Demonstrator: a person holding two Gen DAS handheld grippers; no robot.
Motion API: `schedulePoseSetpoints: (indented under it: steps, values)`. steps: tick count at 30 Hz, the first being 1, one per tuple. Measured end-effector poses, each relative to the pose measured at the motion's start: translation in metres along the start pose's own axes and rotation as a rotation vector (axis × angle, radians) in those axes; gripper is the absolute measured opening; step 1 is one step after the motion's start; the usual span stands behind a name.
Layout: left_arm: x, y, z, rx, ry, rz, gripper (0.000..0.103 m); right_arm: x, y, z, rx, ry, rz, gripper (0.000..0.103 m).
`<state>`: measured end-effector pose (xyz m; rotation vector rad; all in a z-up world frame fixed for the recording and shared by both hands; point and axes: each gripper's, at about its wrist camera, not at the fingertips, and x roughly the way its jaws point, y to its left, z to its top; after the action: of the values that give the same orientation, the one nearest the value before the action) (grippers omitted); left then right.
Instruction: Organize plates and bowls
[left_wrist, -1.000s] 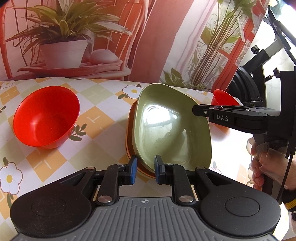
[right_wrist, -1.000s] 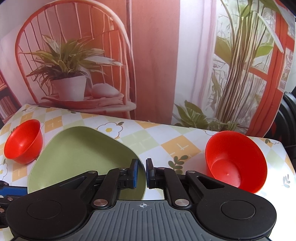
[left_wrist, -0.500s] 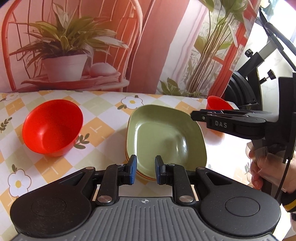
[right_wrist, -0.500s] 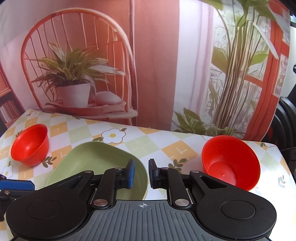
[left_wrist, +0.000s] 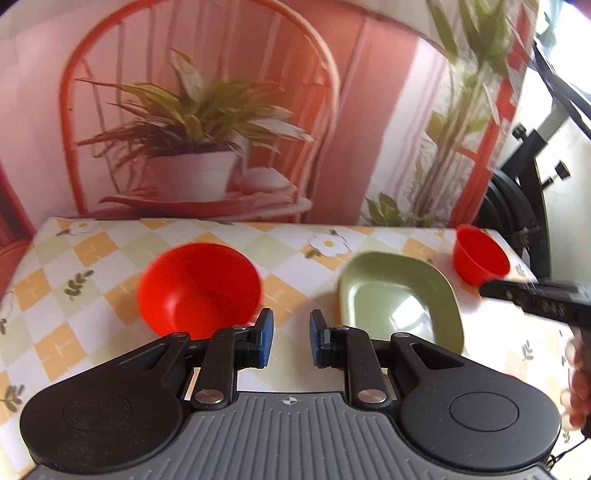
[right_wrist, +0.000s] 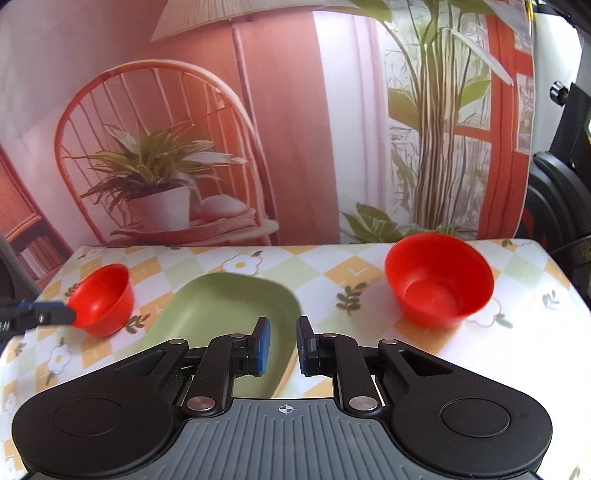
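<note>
A pale green plate (left_wrist: 399, 295) lies flat on the checked tablecloth; in the right wrist view the green plate (right_wrist: 229, 314) is just beyond my fingertips. One red bowl (left_wrist: 199, 288) stands left of it, straight ahead of my left gripper (left_wrist: 290, 339), which is open and holds nothing. A second red bowl (right_wrist: 439, 280) stands right of the plate. My right gripper (right_wrist: 282, 343) is open by a narrow gap and empty, hovering over the plate's near right edge. The left red bowl (right_wrist: 103, 299) shows in that view too.
The table (left_wrist: 92, 280) backs onto a printed backdrop of a chair and plants. Black stand gear rises past the table's right edge (right_wrist: 554, 206). A person's hand (left_wrist: 580, 387) holds the right gripper's handle at the far right.
The green plate was tilted up with the right gripper shut on its edge; it now lies flat and free. Both grippers drew back, and the left one swung left toward the red bowl.
</note>
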<state>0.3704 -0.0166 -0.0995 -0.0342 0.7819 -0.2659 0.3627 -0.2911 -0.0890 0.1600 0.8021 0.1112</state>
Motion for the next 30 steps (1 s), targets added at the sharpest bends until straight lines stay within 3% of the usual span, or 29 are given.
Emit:
schedulePoseSetpoints:
  steps: [4, 8, 14, 18, 22, 30]
  values:
    - [-0.016, 0.026, 0.009, 0.002, -0.057, 0.045, 0.021, -0.007, 0.021, -0.003, 0.009, 0.014, 0.037, 0.015]
    - [-0.032, 0.037, 0.014, 0.094, -0.110, 0.116, 0.021, -0.009, 0.049, -0.003, 0.020, 0.031, 0.088, 0.015]
    - [-0.042, 0.054, 0.019, 0.186, -0.116, 0.209, 0.021, 0.001, 0.102, -0.003, -0.003, 0.064, 0.149, 0.015]
    - [-0.033, 0.067, 0.019, 0.183, -0.105, 0.227, 0.021, 0.018, 0.135, 0.000, -0.029, 0.072, 0.167, 0.015]
    - [-0.017, 0.080, 0.018, 0.129, -0.087, 0.204, 0.021, 0.040, 0.164, 0.003, -0.073, 0.019, 0.153, 0.015]
    - [0.025, 0.096, 0.012, 0.036, -0.037, 0.155, 0.021, 0.096, 0.182, 0.008, -0.081, 0.006, 0.089, 0.016]
